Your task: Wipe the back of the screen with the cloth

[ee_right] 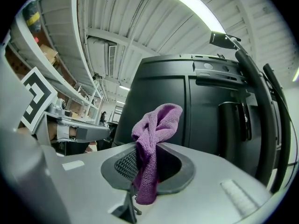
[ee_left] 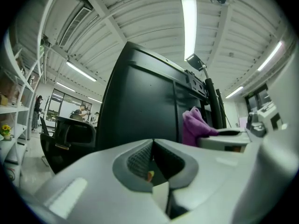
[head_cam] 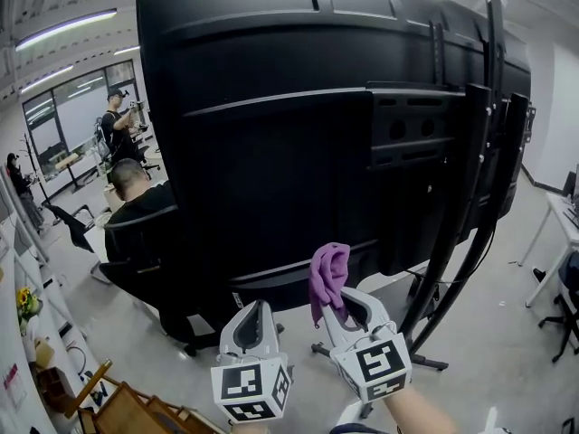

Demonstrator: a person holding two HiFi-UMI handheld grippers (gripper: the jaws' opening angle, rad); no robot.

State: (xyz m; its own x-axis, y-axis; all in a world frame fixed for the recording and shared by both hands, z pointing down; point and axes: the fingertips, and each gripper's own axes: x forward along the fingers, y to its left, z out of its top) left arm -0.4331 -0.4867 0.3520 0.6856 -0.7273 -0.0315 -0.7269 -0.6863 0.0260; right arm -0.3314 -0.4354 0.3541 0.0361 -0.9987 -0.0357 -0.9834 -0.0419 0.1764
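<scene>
Cloth purple, bunched, clamped in right gripper; screen black.

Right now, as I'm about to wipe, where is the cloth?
Head view, lower centre-right: the cloth is pinched in the right gripper, in front of the screen.

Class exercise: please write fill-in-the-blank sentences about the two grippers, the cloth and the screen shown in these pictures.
1. The gripper holding the cloth is the ___ one.
2. The cloth is ___ in colour.
3. The left gripper, its jaws together, holds ___.
4. The back of the screen is ___.
Missing words: right; purple; nothing; black.
</scene>
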